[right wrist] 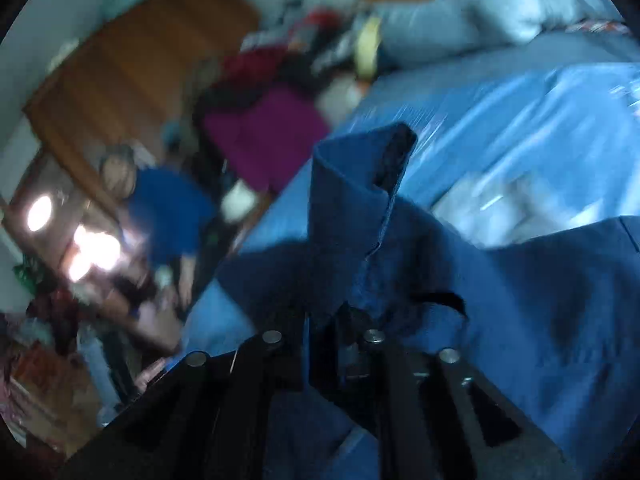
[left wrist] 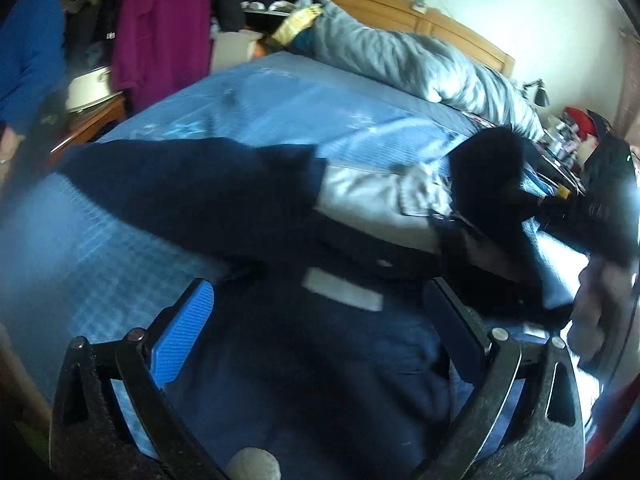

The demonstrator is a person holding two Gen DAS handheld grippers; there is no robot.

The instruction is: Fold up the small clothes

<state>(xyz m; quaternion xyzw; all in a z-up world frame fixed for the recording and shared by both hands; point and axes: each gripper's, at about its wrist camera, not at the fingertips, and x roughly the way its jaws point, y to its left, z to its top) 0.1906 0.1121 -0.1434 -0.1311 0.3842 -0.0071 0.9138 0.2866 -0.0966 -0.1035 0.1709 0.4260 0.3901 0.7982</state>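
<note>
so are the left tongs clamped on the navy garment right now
No, the left tongs stand wide open above the navy garment, blue pad clear of the cloth.

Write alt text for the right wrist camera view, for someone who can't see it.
The right tool is shut on a fold of a navy garment, lifting it above a blue bedsheet. The blurred background shows a magenta coat and a wooden wardrobe.

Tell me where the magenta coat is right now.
The magenta coat hangs at upper left in the left wrist view, beyond the blue bedsheet, beside a person in blue; the right wrist view shows it blurred, upper middle.
</note>
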